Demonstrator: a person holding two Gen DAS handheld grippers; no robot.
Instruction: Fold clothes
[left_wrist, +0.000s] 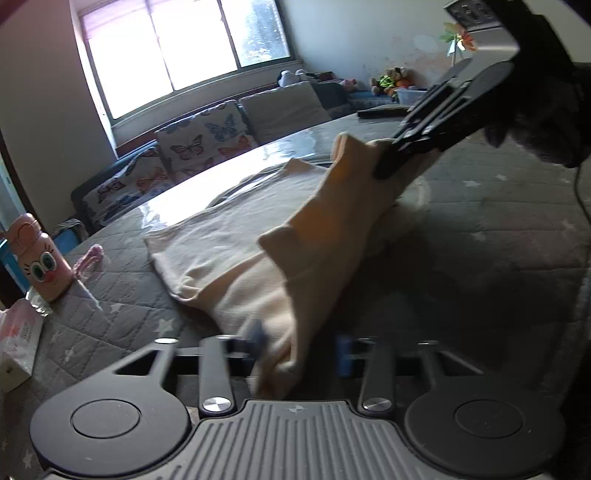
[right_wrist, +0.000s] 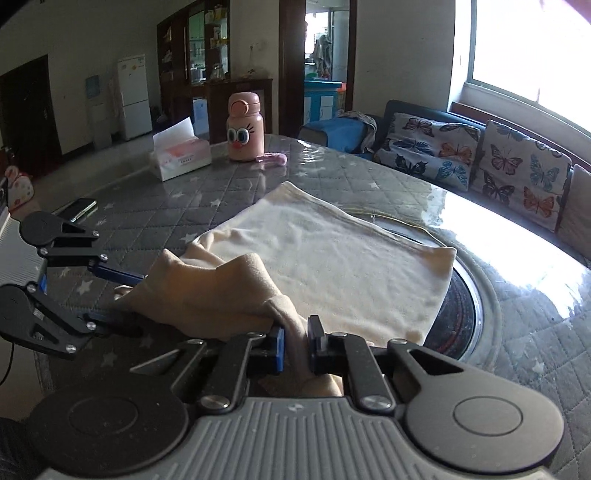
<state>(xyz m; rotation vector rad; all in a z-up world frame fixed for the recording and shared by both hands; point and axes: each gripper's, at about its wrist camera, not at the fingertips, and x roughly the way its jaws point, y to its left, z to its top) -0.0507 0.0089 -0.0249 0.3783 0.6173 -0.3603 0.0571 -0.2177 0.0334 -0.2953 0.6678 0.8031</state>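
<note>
Presently both grippers grip one cream cloth lying on the quilted grey tabletop. Right gripper: jaws clamped on a bunched fold at the near edge. Left gripper: jaws pinch the neighbouring raised fold. Far half of the cloth lies flat. Pink bottle and tissue box stand well beyond it.

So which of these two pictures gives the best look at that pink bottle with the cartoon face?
The right wrist view: the pink bottle stands upright, whole and sharp, beside the tissue box. In the left wrist view the bottle sits at the left edge, tilted by lens distortion, and looks darker.
</note>
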